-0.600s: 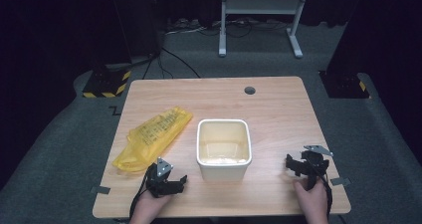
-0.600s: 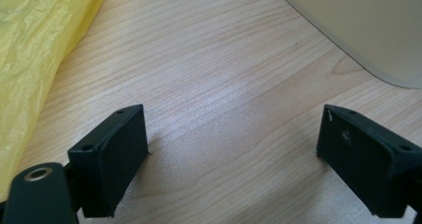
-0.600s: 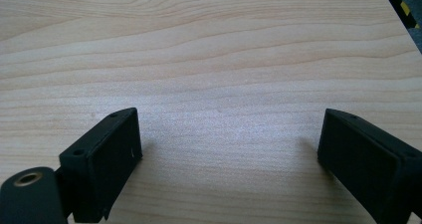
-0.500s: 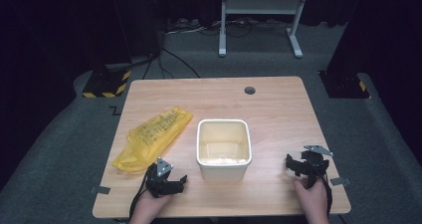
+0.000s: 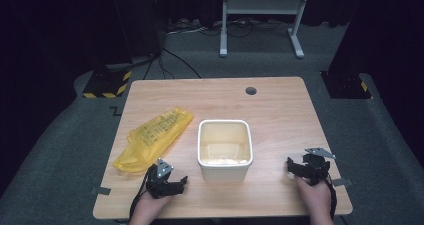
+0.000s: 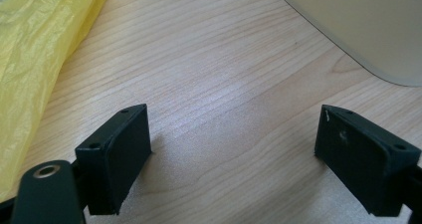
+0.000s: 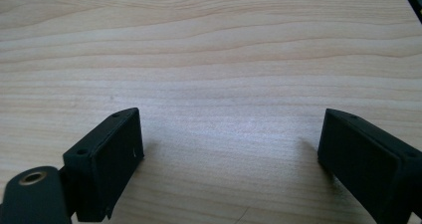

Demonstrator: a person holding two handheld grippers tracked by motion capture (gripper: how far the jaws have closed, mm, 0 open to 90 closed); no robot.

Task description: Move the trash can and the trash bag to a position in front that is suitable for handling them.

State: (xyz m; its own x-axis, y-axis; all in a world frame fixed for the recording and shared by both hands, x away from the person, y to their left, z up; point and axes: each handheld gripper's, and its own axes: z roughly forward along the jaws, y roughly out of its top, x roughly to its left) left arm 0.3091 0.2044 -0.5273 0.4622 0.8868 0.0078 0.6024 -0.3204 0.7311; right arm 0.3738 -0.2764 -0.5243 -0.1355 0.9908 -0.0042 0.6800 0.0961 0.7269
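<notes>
Jaws apart, left gripper (image 5: pixel 181 181) beside yellow bag (image 5: pixel 152 137).

yellow plastic bag (image 5: pixel 152 139) with dark print, cream tub (image 5: pixel 224 148), light woodgrain table (image 5: pixel 280 110), black jaws

A tub (image 5: pixel 225 149) is sitting at the middle of the counter (image 5: pixel 280 110), with a plastic bag (image 5: pixel 152 137) lying just to its left. The left hand-held gripper (image 5: pixel 176 181) is resting at the near edge, before the bag and beside the tub, while the right hand-held gripper (image 5: pixel 294 166) is resting well right of the tub.
</notes>
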